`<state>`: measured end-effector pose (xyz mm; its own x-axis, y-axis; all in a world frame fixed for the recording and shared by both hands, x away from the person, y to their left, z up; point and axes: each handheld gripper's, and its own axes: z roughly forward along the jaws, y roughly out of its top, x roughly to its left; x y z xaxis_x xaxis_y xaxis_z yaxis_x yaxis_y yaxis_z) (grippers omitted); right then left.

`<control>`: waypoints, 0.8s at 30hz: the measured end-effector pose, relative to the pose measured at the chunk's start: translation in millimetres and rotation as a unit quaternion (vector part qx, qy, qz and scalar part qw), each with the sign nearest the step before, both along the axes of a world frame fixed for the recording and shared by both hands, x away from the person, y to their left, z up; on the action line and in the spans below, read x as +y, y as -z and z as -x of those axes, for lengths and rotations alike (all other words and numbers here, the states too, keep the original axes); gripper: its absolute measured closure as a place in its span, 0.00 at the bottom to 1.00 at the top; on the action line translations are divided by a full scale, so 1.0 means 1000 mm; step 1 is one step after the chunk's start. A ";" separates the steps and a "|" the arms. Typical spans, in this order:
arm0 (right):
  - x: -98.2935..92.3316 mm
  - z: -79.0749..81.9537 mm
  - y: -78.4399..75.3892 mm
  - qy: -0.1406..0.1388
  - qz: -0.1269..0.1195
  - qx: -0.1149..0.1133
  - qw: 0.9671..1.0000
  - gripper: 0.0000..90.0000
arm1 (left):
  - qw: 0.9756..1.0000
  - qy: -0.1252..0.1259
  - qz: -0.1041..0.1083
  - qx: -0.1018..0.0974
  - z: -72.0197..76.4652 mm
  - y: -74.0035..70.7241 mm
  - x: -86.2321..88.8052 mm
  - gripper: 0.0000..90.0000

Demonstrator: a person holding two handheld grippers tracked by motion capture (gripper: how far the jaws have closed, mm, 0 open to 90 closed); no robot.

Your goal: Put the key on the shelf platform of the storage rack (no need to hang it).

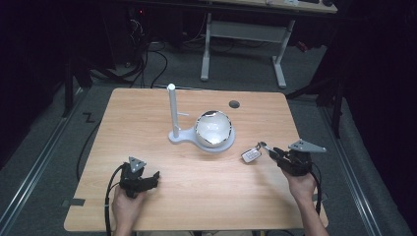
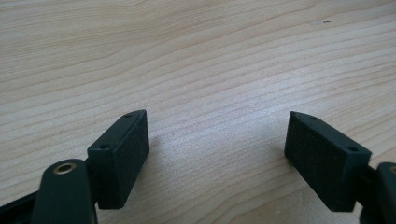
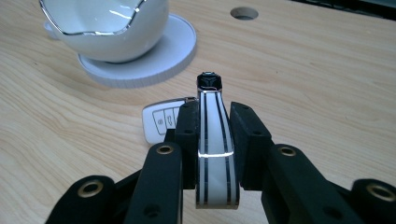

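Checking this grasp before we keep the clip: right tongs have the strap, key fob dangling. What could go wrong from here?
1. The right tongs pinch only the striped strap; the key fob hangs off its far end and could swing or slip loose.
2. The white bowl on the stand base sits close by; a swinging fob might knock it.
3. The left tongs rest open on the table, so probably no quick support.

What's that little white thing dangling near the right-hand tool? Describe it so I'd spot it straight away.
Start at the white bowl on its round stand mid-table, then look right toward the right gripper. There hangs a car key fob, its striped strap pinched between the jaws. It is flat, white, and has small button icons.
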<state>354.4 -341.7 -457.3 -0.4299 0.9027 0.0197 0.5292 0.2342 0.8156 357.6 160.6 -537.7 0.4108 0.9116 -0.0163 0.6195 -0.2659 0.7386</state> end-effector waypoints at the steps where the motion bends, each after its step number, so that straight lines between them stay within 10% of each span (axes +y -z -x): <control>1: 0.000 0.000 -0.002 -0.004 0.000 -0.005 1.000 0.83 | 1.000 0.000 0.000 0.000 0.000 0.000 0.000 0.25; 24: 0.013 0.007 -0.036 -0.040 -0.010 -0.031 0.999 0.83 | 1.000 0.000 0.000 0.001 0.000 0.000 0.000 0.25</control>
